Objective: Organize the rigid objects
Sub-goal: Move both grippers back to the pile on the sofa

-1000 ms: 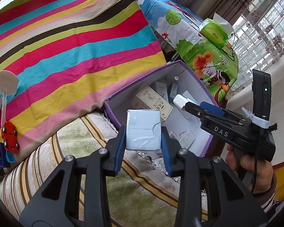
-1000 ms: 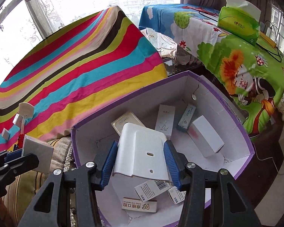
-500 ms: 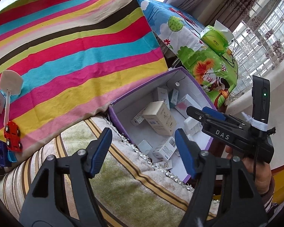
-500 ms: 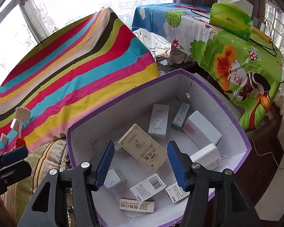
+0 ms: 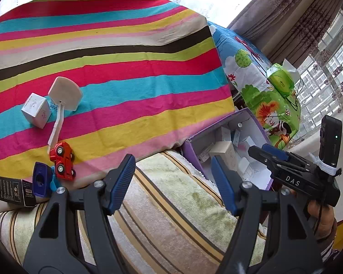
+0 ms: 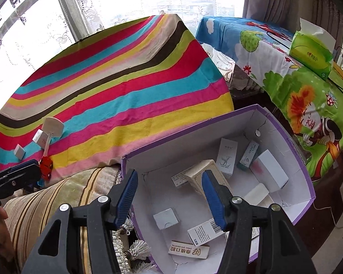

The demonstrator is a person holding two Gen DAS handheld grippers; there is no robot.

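A purple box [image 6: 292, 150] with a white inside holds several small cartons; it also shows in the left wrist view [image 5: 194, 140]. My right gripper [image 6: 170, 196] is open and empty above the box's near left corner. My left gripper [image 5: 172, 182] is open and empty over the striped cushion [image 5: 171, 205], left of the box. On the striped cloth [image 5: 125, 80] lie a white cube box [image 5: 36, 113], a white paddle-shaped piece [image 5: 65, 93], a red toy car [image 5: 62, 161], a blue item [image 5: 41, 179] and a black carton [image 5: 11, 193].
A table with a cartoon cloth [image 6: 297, 86] stands behind the box, with a green tissue pack [image 6: 311, 53] on it. Windows with lace curtains lie beyond. Another small white box [image 6: 19, 151] sits at the cloth's left edge.
Both grippers opened and let go: the white box and the white flat piece are gone from the jaws. Both grippers have drawn back; the left has swung left toward the cloth.
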